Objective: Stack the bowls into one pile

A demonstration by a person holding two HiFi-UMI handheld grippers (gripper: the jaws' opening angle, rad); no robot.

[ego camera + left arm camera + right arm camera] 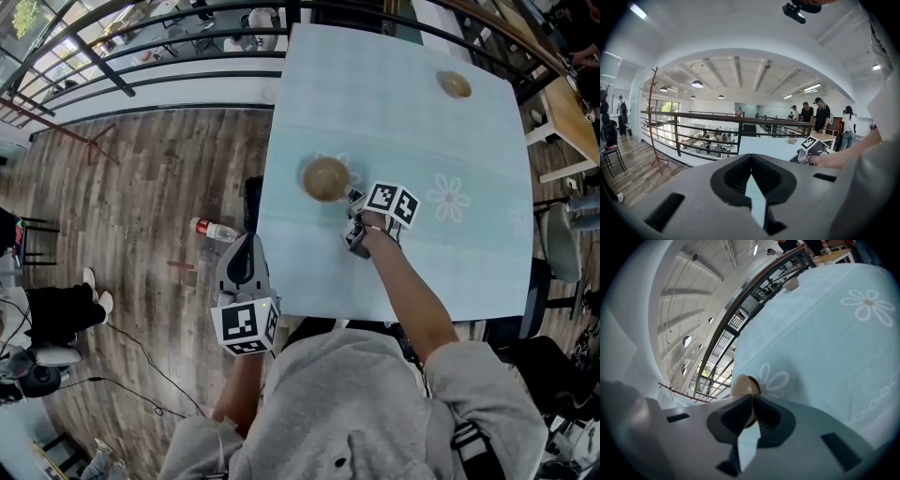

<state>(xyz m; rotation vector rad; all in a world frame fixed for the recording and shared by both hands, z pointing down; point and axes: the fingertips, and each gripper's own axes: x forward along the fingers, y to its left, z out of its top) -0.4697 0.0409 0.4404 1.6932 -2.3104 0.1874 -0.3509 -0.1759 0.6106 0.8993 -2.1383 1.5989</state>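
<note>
A tan bowl [325,178] rests on the light blue table [469,272], near its left side. My right gripper [352,199] reaches it from the right and is shut on its near rim. In the right gripper view the bowl [743,386] shows tilted just past the closed tips of the right gripper [750,397]. A second, smaller bowl [456,84] stands alone at the table's far right, also seen as the far bowl [791,283]. My left gripper [246,246] hangs off the table's left edge, shut and holding nothing; in its own view the left gripper [751,161] points level across the table.
A plastic bottle [216,230] lies on the wooden floor left of the table. A dark railing [169,56] runs along the far left. A wooden table [572,112] and a chair [562,244] stand at the right. Several people [820,115] stand beyond the table.
</note>
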